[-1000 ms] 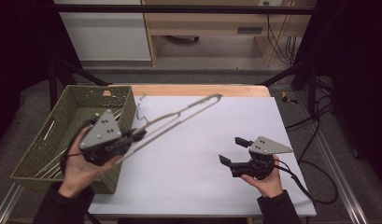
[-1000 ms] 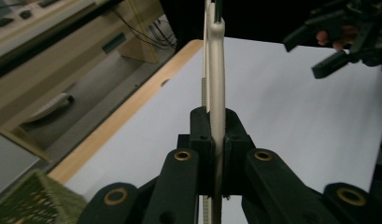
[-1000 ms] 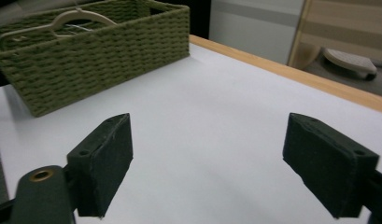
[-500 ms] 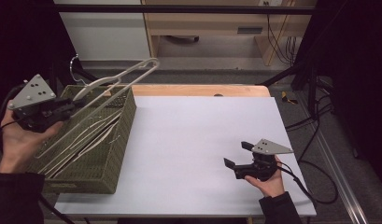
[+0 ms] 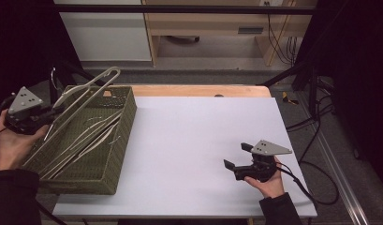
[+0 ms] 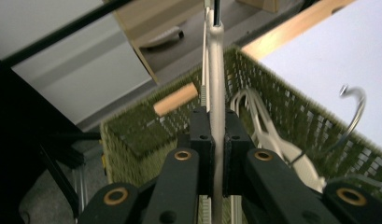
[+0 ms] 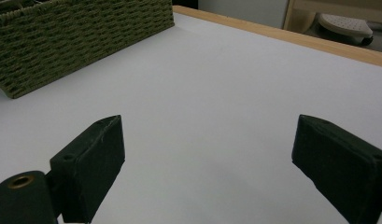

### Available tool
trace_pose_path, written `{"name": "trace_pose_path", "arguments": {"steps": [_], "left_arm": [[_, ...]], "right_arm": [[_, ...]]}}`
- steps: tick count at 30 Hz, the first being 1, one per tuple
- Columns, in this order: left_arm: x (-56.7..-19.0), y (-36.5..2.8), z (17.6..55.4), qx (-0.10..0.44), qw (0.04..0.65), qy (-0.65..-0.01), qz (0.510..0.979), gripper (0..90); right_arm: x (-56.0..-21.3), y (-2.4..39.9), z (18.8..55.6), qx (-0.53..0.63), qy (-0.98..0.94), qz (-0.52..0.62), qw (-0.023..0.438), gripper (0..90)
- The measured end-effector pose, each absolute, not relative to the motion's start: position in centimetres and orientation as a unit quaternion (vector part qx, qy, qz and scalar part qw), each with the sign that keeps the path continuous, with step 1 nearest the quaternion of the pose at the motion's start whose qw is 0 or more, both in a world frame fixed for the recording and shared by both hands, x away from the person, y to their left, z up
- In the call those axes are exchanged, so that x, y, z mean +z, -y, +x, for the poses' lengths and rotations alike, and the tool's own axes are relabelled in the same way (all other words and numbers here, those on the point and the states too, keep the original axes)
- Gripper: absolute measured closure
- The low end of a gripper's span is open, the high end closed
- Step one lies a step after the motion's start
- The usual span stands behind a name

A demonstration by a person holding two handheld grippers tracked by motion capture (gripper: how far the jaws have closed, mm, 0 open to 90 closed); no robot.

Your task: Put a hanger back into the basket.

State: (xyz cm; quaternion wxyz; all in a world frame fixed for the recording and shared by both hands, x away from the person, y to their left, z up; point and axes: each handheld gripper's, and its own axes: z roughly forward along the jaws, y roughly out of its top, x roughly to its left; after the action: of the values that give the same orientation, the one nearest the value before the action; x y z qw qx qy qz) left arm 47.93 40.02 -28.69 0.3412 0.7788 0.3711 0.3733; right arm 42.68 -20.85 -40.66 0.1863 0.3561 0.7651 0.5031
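Hanger (image 5: 86, 96): my left gripper (image 5: 32, 117) pinches its bar, angled over the basket (image 5: 126, 117) for stowing. My right gripper (image 5: 239, 158): spread, idle on table (image 5: 194, 136).

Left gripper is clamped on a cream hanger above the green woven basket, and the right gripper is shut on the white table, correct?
Not quite. The right gripper is open: the right gripper view shows its jaws standing wide apart with nothing between them above the white table. The rest holds: the left gripper is clamped on the cream hanger above the green woven basket.
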Motion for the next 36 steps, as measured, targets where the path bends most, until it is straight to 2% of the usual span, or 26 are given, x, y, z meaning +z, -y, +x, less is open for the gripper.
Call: {"name": "trace_pose_path", "arguments": {"steps": [10,19,23,27,29,32,36], "left_arm": [[-33.5,-40.6,47.8,0.368,0.318,-0.372,0.791,85.7],[-35.1,-41.5,46.7,0.35,0.314,-0.367,0.802,85.8],[-36.1,-40.3,47.1,0.346,0.275,-0.348,0.827,85.7],[-37.7,-39.4,47.9,0.324,0.251,-0.357,0.839,85.1],[-38.3,-38.9,48.4,0.293,0.243,-0.38,0.843,83.8],[-38.2,-39.4,48.4,0.283,0.254,-0.409,0.83,70.4],[-36.6,-40.4,47.2,0.291,0.307,-0.421,0.803,60.2]], "right_arm": [[-40.7,20.7,42.7,0.503,-0.766,0.356,0.181,10.2],[-40.8,20.7,42.7,0.501,-0.768,0.357,0.177,10.2],[-40.9,20.6,42.7,0.499,-0.769,0.357,0.177,10.2],[-40.9,20.5,42.7,0.499,-0.77,0.357,0.176,10.2],[-40.9,20.5,42.7,0.499,-0.77,0.357,0.176,10.2],[-40.9,20.5,42.7,0.5,-0.769,0.357,0.176,10.1],[-40.9,20.5,42.7,0.5,-0.769,0.357,0.176,10.1]]}}
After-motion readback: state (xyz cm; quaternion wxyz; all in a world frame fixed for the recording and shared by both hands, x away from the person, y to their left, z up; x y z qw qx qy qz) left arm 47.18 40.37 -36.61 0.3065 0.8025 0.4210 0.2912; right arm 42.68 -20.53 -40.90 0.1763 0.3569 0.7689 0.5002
